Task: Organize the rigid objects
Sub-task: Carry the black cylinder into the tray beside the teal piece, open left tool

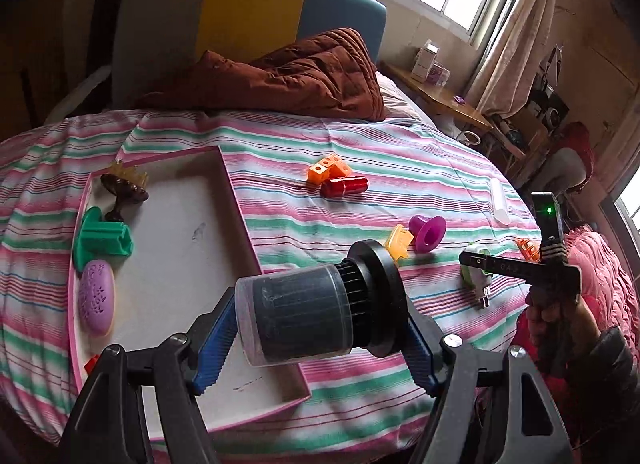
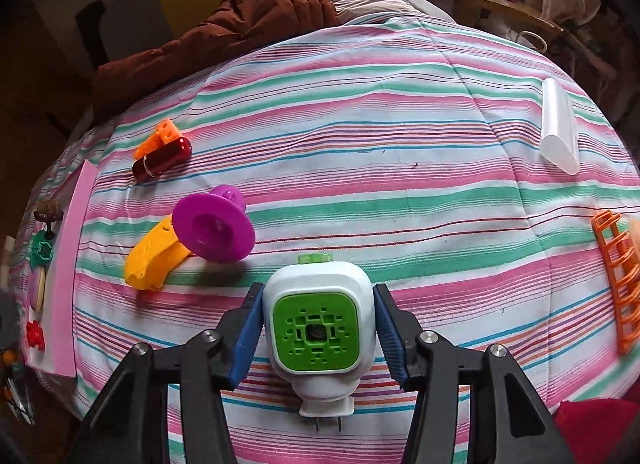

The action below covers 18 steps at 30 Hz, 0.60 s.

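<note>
My left gripper (image 1: 320, 324) is shut on a black cylinder with a flanged end (image 1: 312, 312) and holds it above the near right corner of the pink-rimmed white tray (image 1: 192, 232). The tray holds a brown stand (image 1: 122, 194), a green piece (image 1: 102, 240) and a purple oval case (image 1: 96, 294). My right gripper (image 2: 318, 332) is shut on a white and green plug-in device (image 2: 316, 328), low over the striped bed. The right gripper also shows in the left wrist view (image 1: 476, 264), at the right.
Loose on the striped sheet (image 2: 400, 136): an orange block (image 2: 160, 138) with a red cylinder (image 2: 162, 162), a purple flanged cup (image 2: 214, 230), a yellow piece (image 2: 150, 260), a white tube (image 2: 560, 132), an orange grid piece (image 2: 618, 276). A brown quilt (image 1: 304, 72) lies at the bed's far end.
</note>
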Each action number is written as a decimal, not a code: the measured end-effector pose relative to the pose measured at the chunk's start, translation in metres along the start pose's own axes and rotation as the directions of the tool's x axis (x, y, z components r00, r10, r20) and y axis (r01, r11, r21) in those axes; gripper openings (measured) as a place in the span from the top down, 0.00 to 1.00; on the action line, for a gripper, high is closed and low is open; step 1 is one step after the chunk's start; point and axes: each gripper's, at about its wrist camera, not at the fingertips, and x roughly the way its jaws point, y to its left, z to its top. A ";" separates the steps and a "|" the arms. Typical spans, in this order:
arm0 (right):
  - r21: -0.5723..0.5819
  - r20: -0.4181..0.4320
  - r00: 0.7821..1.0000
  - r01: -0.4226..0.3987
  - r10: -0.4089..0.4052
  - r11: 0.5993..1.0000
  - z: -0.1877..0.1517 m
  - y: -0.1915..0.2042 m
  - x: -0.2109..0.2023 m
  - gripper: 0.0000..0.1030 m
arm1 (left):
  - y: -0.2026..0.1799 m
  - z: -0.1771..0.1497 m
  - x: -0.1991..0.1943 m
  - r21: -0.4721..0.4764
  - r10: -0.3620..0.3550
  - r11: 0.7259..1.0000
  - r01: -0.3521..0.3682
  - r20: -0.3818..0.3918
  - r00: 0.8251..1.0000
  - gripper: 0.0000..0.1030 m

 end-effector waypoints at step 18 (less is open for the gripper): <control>-0.070 -0.005 0.998 0.059 -0.059 0.996 -0.006 0.010 0.017 0.49 | 0.116 -0.037 -0.073 -0.222 0.252 0.947 -0.231 0.071 0.965 0.28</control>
